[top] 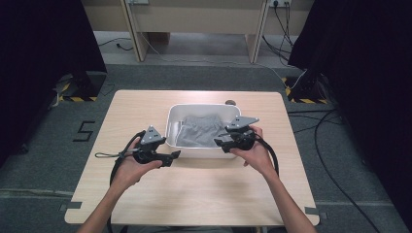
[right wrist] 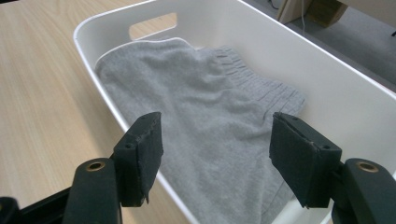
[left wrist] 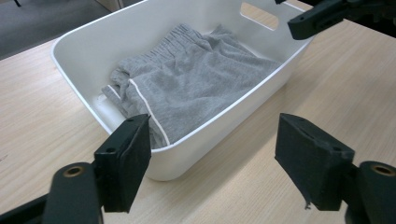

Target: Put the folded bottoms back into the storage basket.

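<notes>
A white plastic bin (top: 170, 121) stands at the middle of the wooden table (top: 145, 107), with grey shorts (top: 199, 130) folded loosely inside. My left gripper (top: 174, 156) is just off the bin's near left corner, jaws open and nothing between them. In the left gripper view the bin (left wrist: 70, 70) and the shorts (left wrist: 196, 84) lie ahead of the open left gripper (left wrist: 212, 158). My right gripper (top: 219, 143) hovers at the bin's near right rim. In the right gripper view the open right gripper (right wrist: 217, 154) sits just above the shorts (right wrist: 210, 107) and is apart from them.
The bin has a handle cut-out (right wrist: 153, 24) in its end wall. A small dark round thing (top: 231, 102) sits at the table's far edge. Bare wood lies in front of the bin. Cables (top: 330, 160) run over the floor to the right.
</notes>
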{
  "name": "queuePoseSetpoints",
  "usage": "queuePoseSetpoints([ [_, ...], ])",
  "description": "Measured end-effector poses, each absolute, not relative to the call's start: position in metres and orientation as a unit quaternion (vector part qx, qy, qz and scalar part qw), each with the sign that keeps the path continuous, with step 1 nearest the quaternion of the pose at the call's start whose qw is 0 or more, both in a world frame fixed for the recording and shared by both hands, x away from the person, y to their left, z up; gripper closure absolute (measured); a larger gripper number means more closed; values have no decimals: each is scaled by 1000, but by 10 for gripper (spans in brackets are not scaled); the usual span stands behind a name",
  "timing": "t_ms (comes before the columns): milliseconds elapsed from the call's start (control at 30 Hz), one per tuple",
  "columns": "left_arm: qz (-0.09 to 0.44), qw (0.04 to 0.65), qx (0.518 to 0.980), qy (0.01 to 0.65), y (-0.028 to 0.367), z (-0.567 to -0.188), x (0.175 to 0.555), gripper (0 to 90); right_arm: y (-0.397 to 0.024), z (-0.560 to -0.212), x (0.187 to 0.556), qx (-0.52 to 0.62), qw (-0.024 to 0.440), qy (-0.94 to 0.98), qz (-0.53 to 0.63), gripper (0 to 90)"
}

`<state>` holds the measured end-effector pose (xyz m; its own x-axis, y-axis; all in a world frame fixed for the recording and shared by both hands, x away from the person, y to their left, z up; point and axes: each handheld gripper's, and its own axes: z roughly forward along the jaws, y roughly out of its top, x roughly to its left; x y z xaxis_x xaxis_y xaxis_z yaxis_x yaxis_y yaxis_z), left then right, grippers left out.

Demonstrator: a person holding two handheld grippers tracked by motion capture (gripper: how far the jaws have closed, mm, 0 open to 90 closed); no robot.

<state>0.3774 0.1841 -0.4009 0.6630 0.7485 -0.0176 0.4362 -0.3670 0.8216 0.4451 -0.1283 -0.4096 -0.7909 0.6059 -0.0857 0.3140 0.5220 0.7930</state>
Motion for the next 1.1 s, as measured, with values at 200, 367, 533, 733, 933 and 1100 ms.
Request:
queuePoseSetpoints([
  [200, 185, 425, 804, 372, 190, -405, 370, 238, -129, -414, 438, 263, 174, 854, 412, 353],
  [367, 188, 428, 799, 378, 194, -407, 363, 234, -129, -414, 431, 261, 178, 852, 417, 351],
  [533, 190, 420, 803, 378, 198, -410, 355, 231, -132, -415, 422, 262, 178, 850, 421, 348],
  [733, 190, 422, 799, 383, 202, -412, 352, 229, -135, -418, 415, 259, 180, 851, 421, 348],
  [933, 184, 427, 798, 385, 202, -419, 348, 228, -143, -419, 410, 263, 184, 850, 418, 345],
  [1100, 183, 430, 796, 385, 203, -421, 345, 227, -151, -422, 404, 268, 184, 848, 418, 343],
])
